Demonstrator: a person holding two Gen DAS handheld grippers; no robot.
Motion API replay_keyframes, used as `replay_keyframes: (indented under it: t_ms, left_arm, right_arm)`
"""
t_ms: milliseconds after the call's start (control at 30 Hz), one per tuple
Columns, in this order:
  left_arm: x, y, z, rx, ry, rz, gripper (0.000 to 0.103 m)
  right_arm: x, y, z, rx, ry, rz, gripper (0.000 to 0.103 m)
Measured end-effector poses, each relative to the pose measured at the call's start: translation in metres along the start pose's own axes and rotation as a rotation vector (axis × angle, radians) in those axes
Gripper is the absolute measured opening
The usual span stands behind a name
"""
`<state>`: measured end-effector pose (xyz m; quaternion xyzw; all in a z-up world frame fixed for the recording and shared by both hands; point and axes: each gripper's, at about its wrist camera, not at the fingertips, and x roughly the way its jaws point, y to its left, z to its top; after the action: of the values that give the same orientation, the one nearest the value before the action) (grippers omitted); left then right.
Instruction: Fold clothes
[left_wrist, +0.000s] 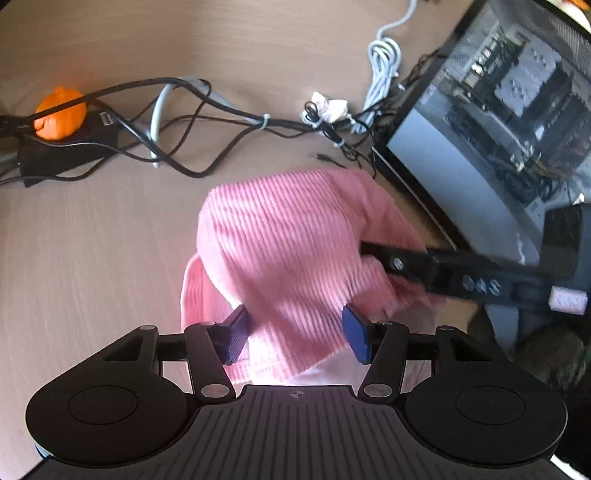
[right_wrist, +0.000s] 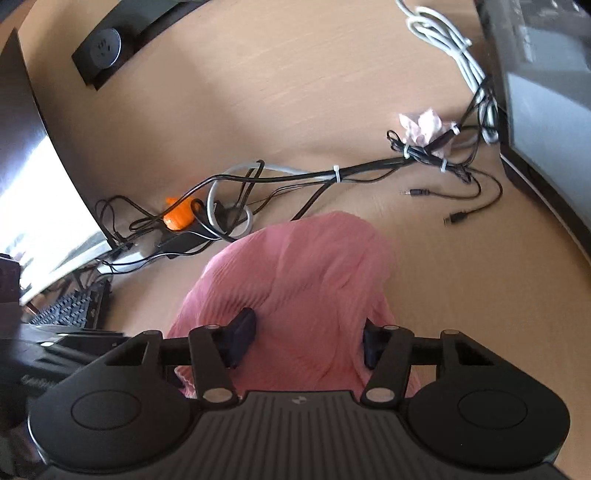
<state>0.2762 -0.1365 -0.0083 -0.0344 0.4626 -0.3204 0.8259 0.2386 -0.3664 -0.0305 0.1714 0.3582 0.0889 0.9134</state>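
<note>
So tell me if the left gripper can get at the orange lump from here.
Probably not directly: the left gripper has the pink cloth between its fingers, and black cables cross over the orange lump.

Wooden table (left_wrist: 110, 229): cables (left_wrist: 177, 122), pink garment (left_wrist: 280, 243)

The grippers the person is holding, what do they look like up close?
Both look alike. The left gripper and right gripper each have a black ribbed body with two round discs, black linkage bars with silver pivot pins, and dark blue grooved pads. A small crosshair mark sits at the front edge of the body.
</note>
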Motion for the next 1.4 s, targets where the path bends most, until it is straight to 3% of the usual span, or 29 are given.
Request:
replay_keyframes:
  t_ms: [100, 200, 300, 400, 533, 767, 933, 1033, 1100, 1200, 1267, 1400]
  left_arm:
    - [0.007, -0.004, -0.005, 0.029, 0.024, 0.047, 0.062]
    - [0.009, -0.006, -0.008, 0.027, 0.023, 0.059, 0.062]
    - [0.01, -0.006, -0.009, 0.019, 0.025, 0.065, 0.064]
    - [0.01, -0.003, -0.009, -0.002, 0.026, 0.058, 0.064]
    - [0.007, 0.005, -0.01, -0.052, 0.027, 0.051, 0.064]
    - [-0.01, 0.022, -0.016, -0.074, 0.002, 0.126, 0.065]
    - [-0.01, 0.022, -0.02, -0.076, -0.014, 0.143, 0.067]
    - [-0.009, 0.02, -0.02, -0.076, -0.015, 0.16, 0.068]
    - [-0.009, 0.016, -0.02, -0.065, -0.015, 0.18, 0.07]
    - [-0.014, 0.009, -0.019, -0.027, -0.013, 0.223, 0.07]
    - [-0.019, 0.004, -0.019, 0.003, -0.016, 0.256, 0.07]
    - [-0.028, -0.002, -0.017, 0.064, -0.039, 0.329, 0.078]
  right_arm:
    - [0.004, -0.012, -0.002, 0.018, 0.018, -0.054, 0.079]
    - [-0.01, -0.017, -0.001, -0.002, -0.011, -0.112, 0.079]
    - [-0.027, -0.014, -0.002, -0.101, -0.038, -0.177, 0.079]
    - [-0.027, -0.012, -0.015, -0.167, 0.006, -0.218, 0.078]
    - [-0.015, -0.014, -0.029, -0.082, 0.053, -0.167, 0.073]
    - [-0.017, 0.009, -0.026, -0.153, 0.074, -0.067, 0.069]
    - [-0.049, 0.007, 0.003, -0.134, -0.038, -0.057, 0.069]
    - [-0.043, 0.014, 0.022, -0.132, -0.082, -0.023, 0.069]
    - [-0.022, 0.025, 0.025, -0.181, -0.053, -0.005, 0.07]
    - [0.019, 0.028, 0.014, -0.274, 0.052, -0.091, 0.073]
    - [0.026, 0.018, 0.011, -0.237, 0.076, -0.115, 0.077]
    - [0.005, 0.003, 0.012, -0.109, 0.059, -0.064, 0.082]
